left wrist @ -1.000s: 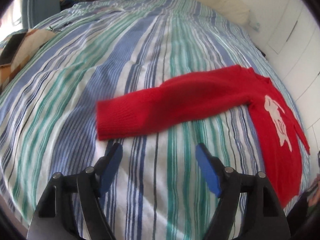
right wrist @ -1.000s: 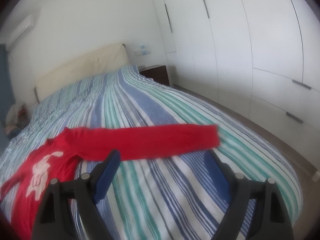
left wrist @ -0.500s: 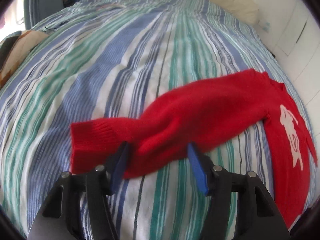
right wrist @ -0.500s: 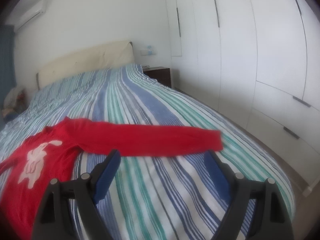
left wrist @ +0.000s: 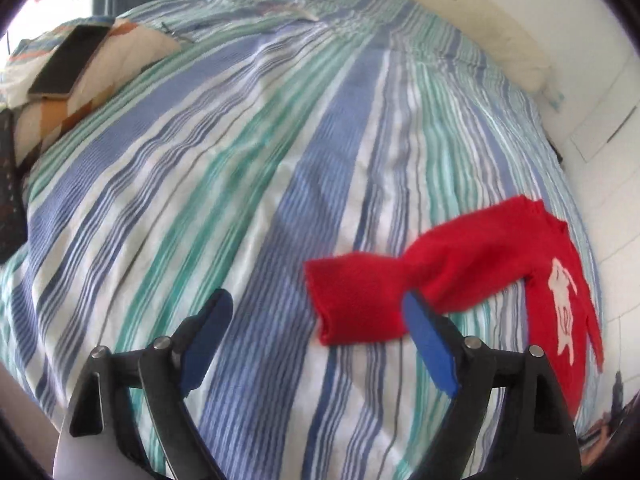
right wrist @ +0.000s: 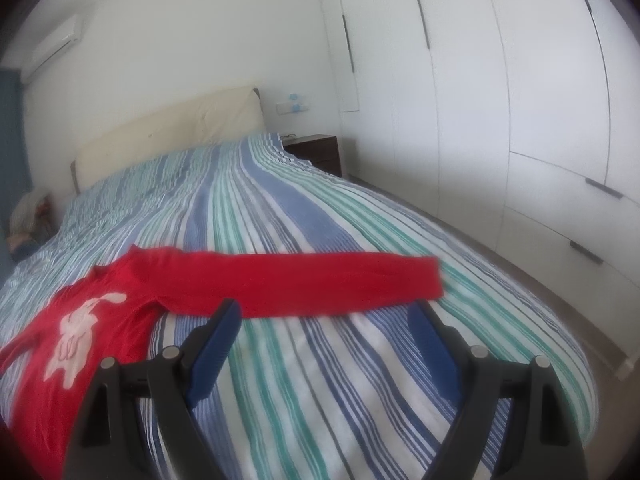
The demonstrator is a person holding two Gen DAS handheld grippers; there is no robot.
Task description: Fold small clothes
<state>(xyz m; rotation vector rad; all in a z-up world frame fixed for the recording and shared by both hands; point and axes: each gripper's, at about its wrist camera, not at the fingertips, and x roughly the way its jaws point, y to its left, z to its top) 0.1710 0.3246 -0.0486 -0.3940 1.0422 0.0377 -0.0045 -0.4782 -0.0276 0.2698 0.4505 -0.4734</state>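
Lying flat on the striped bed [right wrist: 360,240], the red sweater [right wrist: 92,320] stretches one sleeve [right wrist: 320,284] crosswise just beyond the right gripper [right wrist: 324,328], jaws spread and empty. The left gripper [left wrist: 316,328] (equally spread) has the other sleeve's cuff [left wrist: 356,300] beside its right finger, bunched.

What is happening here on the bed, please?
A person holds a two-finger gripper in each hand over a bed with a striped cover and is folding a small red sweater with a white animal figure on the front. The left gripper is open and holds nothing; the left sleeve lies bunched and bent beside its right finger. The right gripper is also open and empty, and the right sleeve lies stretched out flat just ahead of it.
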